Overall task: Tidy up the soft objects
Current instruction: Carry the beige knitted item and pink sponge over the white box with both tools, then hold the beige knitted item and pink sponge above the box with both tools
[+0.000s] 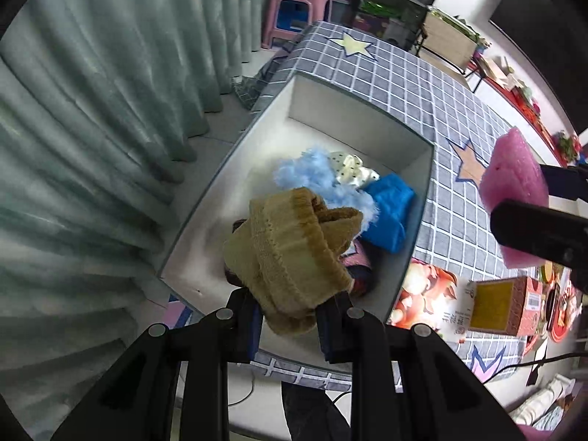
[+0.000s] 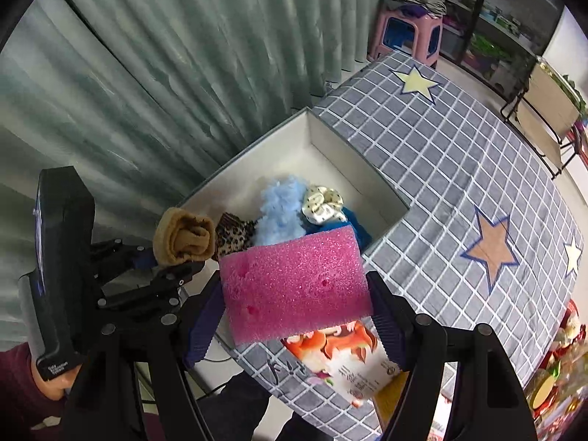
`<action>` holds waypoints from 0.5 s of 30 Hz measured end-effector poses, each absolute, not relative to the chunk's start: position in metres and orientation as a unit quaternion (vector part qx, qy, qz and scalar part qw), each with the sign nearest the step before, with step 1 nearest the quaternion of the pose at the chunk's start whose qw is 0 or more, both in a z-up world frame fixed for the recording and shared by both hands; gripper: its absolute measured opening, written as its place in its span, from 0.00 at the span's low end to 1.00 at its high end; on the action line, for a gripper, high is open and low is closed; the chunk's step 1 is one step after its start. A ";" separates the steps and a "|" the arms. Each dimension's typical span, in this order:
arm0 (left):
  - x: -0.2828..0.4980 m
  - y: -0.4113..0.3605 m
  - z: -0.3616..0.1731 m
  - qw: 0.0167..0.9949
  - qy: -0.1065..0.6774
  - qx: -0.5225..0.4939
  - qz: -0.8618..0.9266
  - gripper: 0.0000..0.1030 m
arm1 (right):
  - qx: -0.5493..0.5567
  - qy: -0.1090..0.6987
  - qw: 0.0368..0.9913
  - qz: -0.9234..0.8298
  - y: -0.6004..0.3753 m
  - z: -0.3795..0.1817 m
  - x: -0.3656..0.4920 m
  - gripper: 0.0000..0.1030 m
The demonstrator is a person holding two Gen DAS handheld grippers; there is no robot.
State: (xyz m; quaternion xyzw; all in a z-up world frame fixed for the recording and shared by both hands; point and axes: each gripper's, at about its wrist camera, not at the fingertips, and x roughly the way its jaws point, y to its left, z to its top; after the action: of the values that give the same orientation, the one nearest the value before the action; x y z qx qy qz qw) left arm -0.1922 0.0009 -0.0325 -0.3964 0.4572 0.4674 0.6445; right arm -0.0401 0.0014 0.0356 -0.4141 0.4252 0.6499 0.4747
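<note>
Left wrist view: left gripper (image 1: 288, 316) clamps tan sock (image 1: 290, 253); right gripper (image 2: 297, 316) clamps pink sponge (image 2: 294, 283).

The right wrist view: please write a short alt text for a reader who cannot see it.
The right gripper holds a pink sponge near an open white box on a grey checked tablecloth. Beside it, the left gripper holds a rolled tan sock over the box, which contains blue fluffy fabric.
</note>
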 end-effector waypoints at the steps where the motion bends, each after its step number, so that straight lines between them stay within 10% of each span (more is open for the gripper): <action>1: -0.193 0.003 -0.034 0.642 0.456 -0.398 0.470 0.26 | -0.415 0.424 0.474 0.650 0.004 0.035 -0.042 0.73; 15: -0.186 0.012 -0.044 0.637 0.467 -0.398 0.467 0.26 | -0.422 0.431 0.476 0.640 0.020 0.020 -0.043 0.73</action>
State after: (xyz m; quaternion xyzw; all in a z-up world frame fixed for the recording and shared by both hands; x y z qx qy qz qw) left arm -0.1858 0.0121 -0.0441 -0.3980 0.4668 0.4672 0.6367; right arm -0.0427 0.0199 0.0205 -0.4221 0.4312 0.6397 0.4761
